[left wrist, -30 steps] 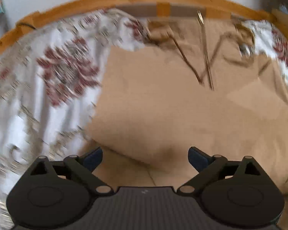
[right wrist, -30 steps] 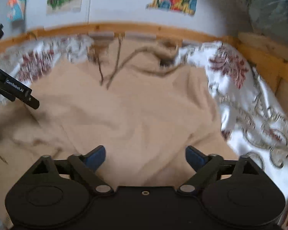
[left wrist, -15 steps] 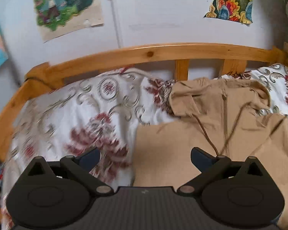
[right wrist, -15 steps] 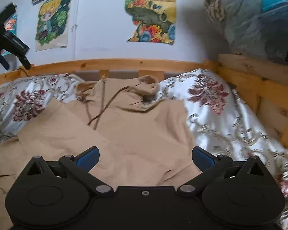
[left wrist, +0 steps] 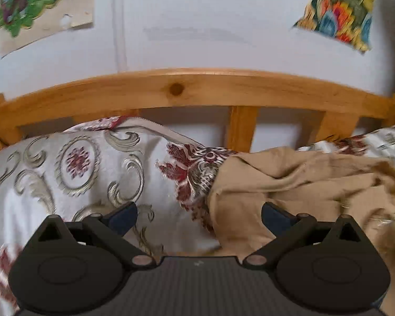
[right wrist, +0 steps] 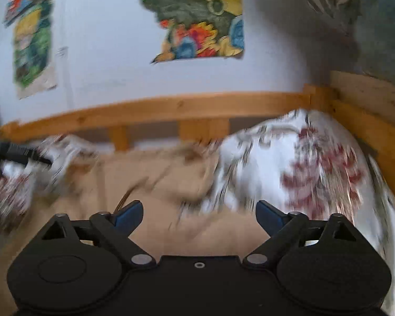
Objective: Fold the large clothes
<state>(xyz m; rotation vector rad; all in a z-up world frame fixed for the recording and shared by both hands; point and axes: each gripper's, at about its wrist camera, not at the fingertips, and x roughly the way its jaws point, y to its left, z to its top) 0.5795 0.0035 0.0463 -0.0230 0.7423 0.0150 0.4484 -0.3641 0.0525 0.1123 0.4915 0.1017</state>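
At the bottom of the left wrist view, the left claw (left wrist: 198, 217) stands with its blue-tipped fingers (left wrist: 123, 217) wide apart and nothing between them. Just beyond it, in the lower right of that frame, lies the tan hooded garment (left wrist: 289, 184), bunched at its top edge on the floral bedspread (left wrist: 73, 168), which fills the lower left. Behind both runs the wooden bed rail (left wrist: 197, 90), then a white wall (left wrist: 197, 21) with colourful posters (left wrist: 339, 8) in the upper corners.

In the blurred right wrist view, the right claw (right wrist: 198, 217) has its jaws well apart but closing, empty, above the tan cloth in the lower centre. The bedspread rises at right. At the left edge, the dark tip of the other claw shows above the fabric.
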